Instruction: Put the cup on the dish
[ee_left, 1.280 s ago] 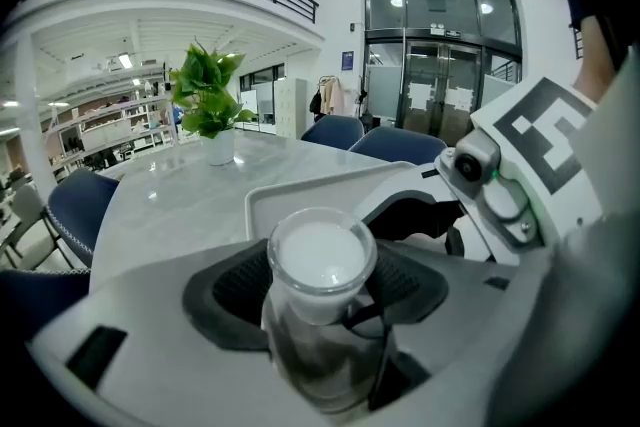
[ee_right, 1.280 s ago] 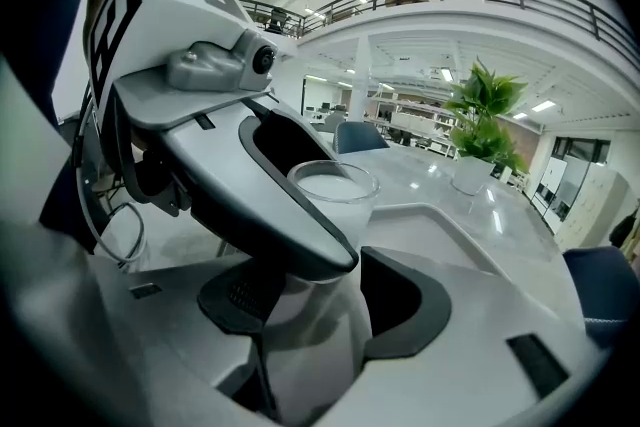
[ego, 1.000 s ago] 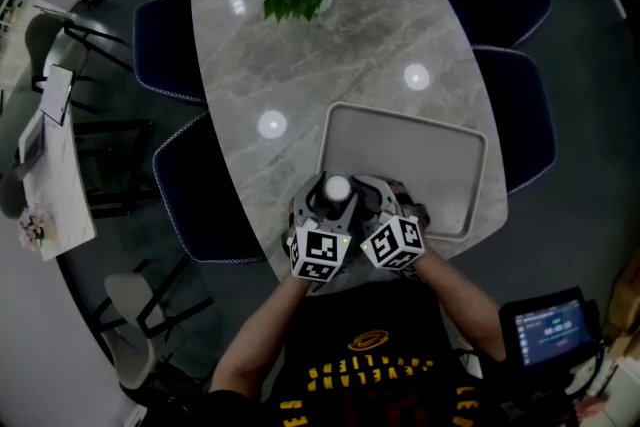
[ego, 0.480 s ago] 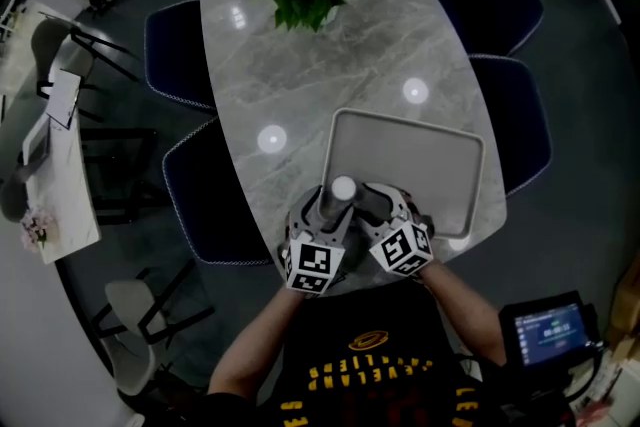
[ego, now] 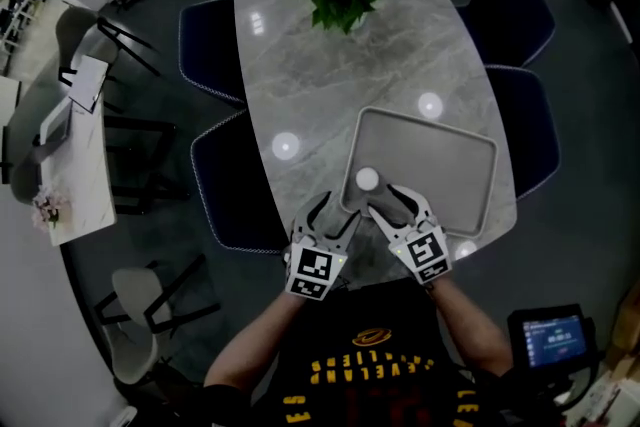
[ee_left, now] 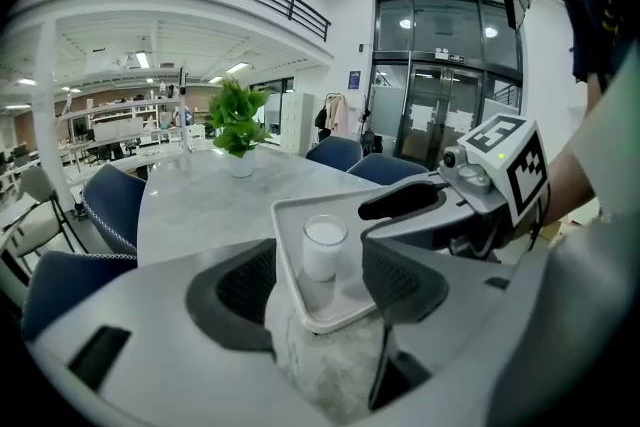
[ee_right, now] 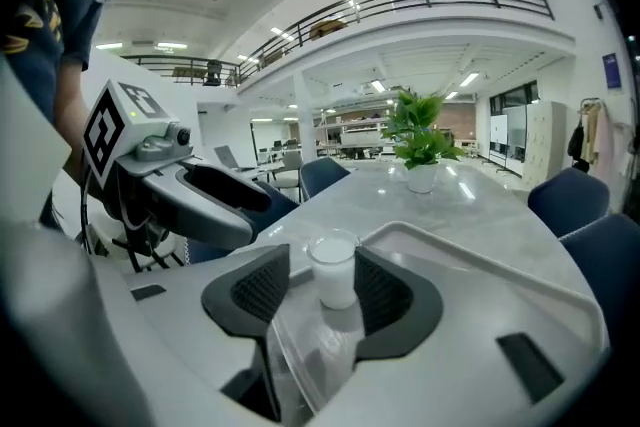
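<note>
**Q:** Head view: where's the cup, and how will it handle?

**A:** The cup (ego: 367, 179) stands upright on the dish (ego: 440, 165), a grey tray, near its near-left corner. By the look of it the placing is done. It is small and white w/ a smooth wall, so prob. light, stiff and a bit slippery, and it would tip easily. Best hold is at mid-height, on opposite sides. The left gripper (ego: 333, 213) and right gripper (ego: 395, 200) sit just near of it, tips angled in toward the cup.

**Q:** Left gripper view: what is the tool's state?

**A:** The jaws stand well apart and hold nothing. The cup (ee_left: 323, 248) shows between the pads but lies beyond them, standing on the dish's floor. The dish's near corner lies below the gap, and the other gripper's jaw is at right.

**Q:** Right gripper view?

**A:** These jaws are also wide apart. The cup (ee_right: 335, 267) sits framed between the tips, closer to the right pad, and I see neither pad pressing on it. It rests on the dish under its own weight, so this tool too is empty. The table stretches far, w/ a plant (ee_right: 420, 140) at the far end.
</note>
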`<state>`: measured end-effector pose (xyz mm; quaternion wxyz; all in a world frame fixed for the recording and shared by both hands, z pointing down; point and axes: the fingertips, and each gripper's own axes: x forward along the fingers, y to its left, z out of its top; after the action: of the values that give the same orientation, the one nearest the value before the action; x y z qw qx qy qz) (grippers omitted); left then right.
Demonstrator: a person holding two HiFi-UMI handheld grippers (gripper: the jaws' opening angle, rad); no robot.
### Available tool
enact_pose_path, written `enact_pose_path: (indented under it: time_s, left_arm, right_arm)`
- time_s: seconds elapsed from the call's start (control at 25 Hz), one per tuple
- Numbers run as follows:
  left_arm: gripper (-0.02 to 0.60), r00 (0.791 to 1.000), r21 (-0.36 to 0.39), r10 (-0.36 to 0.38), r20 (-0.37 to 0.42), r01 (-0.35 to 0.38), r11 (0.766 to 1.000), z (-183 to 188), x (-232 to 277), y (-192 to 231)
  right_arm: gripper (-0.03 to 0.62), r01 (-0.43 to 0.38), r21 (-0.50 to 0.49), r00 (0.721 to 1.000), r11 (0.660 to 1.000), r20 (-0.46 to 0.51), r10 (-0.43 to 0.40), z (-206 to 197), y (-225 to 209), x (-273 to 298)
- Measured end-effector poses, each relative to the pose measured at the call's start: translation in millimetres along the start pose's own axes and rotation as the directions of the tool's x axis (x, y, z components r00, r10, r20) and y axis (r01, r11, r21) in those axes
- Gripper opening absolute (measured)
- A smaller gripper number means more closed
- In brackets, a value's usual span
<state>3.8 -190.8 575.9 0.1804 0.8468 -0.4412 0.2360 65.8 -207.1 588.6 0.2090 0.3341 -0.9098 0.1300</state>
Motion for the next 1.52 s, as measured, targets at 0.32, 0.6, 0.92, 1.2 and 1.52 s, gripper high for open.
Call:
enact_pose_path:
  time_s: [0.32,0.6,0.92,1.2,1.52]
  left_arm:
    - [0.002,0.992,0.011,-0.05,0.112,0.049,0.999,19.2,-50.1,-11.5]
    - [0.002,0.989,-0.023,-0.067,0.13,0.071,0.997,25.7,-55.0,-7.1]
    - [0.002,0.974,-0.025,-0.142,0.176,0.149,0.989,55.9,-88.0,-20.4]
    - [0.002,0.954,-0.013,-0.18,0.242,0.188,0.982,77.4,-108.7,-24.4]
    - [0.002,0.931,-0.02,-0.197,0.307,0.213,0.977,98.4,-137.3,-16.0]
  right_arm:
    - [0.006,0.024,0.06,0.993,0.998,0.111,-0.03,33.8,27.8,-31.8]
    - [0.007,0.013,0.069,0.984,0.998,0.174,-0.025,61.3,38.5,-38.1]
    - [0.006,0.053,0.06,0.976,0.997,0.207,-0.064,84.8,55.7,-51.4]
    - [0.006,0.103,0.069,0.966,0.992,0.231,-0.116,103.9,68.2,-68.0]
    - [0.006,0.187,-0.025,0.95,0.982,0.26,-0.174,136.9,77.2,-86.9]
